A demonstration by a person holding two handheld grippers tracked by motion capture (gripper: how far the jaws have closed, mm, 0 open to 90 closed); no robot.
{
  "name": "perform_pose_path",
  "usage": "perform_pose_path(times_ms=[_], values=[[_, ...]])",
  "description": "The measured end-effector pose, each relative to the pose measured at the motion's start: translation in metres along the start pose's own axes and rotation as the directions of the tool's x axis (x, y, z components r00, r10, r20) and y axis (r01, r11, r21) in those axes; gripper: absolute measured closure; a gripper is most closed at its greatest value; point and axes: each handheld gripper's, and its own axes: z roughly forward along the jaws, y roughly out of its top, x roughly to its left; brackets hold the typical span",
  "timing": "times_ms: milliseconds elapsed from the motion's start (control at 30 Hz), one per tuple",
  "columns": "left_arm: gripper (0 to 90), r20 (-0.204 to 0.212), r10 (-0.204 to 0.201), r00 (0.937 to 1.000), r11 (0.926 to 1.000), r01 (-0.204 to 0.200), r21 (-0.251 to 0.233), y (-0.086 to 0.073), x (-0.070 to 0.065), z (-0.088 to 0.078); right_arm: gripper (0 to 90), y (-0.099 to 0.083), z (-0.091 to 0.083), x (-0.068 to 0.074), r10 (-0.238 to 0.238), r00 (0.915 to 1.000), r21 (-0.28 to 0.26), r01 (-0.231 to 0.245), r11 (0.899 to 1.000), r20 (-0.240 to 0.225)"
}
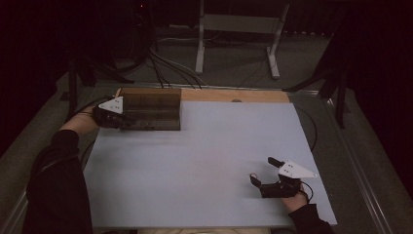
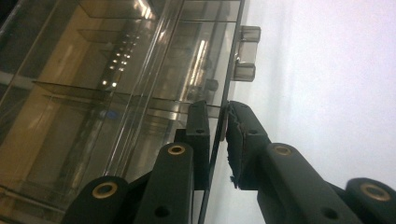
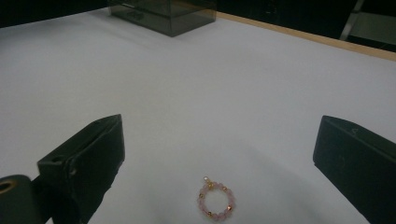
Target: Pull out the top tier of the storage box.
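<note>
The table [image 1: 195, 161] takes up the middle and lower part of the high view, a pale sheet with a strip of bare wood along its far edge. Behind it, at the top of that frame, a light metal stand [image 1: 238, 29] rises from the dark floor among loose cables.

In the upper left of the table sits a smoky, see-through box [image 1: 151, 109] with inner dividers. In the left gripper view the box [image 2: 116, 84] spreads across the left and centre of the frame, and a small clear handle [image 2: 247, 51] juts from its front panel near the top centre.

The left gripper [image 1: 122, 121] lies at the box's left end, upper left in the high view, with a dark sleeve running up to it from the lower left corner. In its own view the left gripper [image 2: 215, 140] has its fingers drawn narrow on the thin clear wall of the box, one finger inside and one outside, pads pressing the panel.

The right gripper [image 1: 260, 170] rests at the lower right of the high view, well apart from the box. In its own view the fingers [image 3: 88, 154] stand wide at the lower left and right edges, holding nothing.

Between them, at the bottom centre of that view, a small ring of pink beads with gold ones [image 3: 215, 200] lies flat on the table, touching neither finger.
</note>
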Motion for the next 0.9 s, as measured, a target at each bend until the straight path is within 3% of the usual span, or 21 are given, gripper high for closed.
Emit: perform_pose_path(times_ms=[400,500,567,600,900], values=[[82.5,0.056,0.009,0.9984,1.0,-0.009,-0.002,0.002,-0.006,-0.005,2.7,0.0,-0.001,0.0,0.005,1.0,-0.007,-0.005,1.0,0.0],[83.4,0.084,0.023,0.9962,0.9997,-0.024,0.003,0.003,-0.009,-0.007,2.7,0.001,-0.001,0.0,0.008,1.0,-0.009,-0.008,1.0,-0.001],[83.7,0.102,0.012,0.9947,0.9999,-0.012,0.002,0.003,-0.01,-0.008,2.7,0.001,-0.001,0.0,0.008,1.0,-0.009,-0.008,1.0,0.0],[84.1,0.106,0.027,0.9941,0.9996,-0.026,-0.003,0.003,-0.012,-0.009,2.7,0.001,-0.001,0.0,0.007,1.0,-0.01,-0.007,1.0,0.001],[84.1,0.117,0.034,0.9926,0.9994,-0.033,-0.006,0.004,-0.018,-0.013,2.7,0.001,-0.001,0.0,0.006,1.0,-0.012,-0.006,1.0,0.0]])
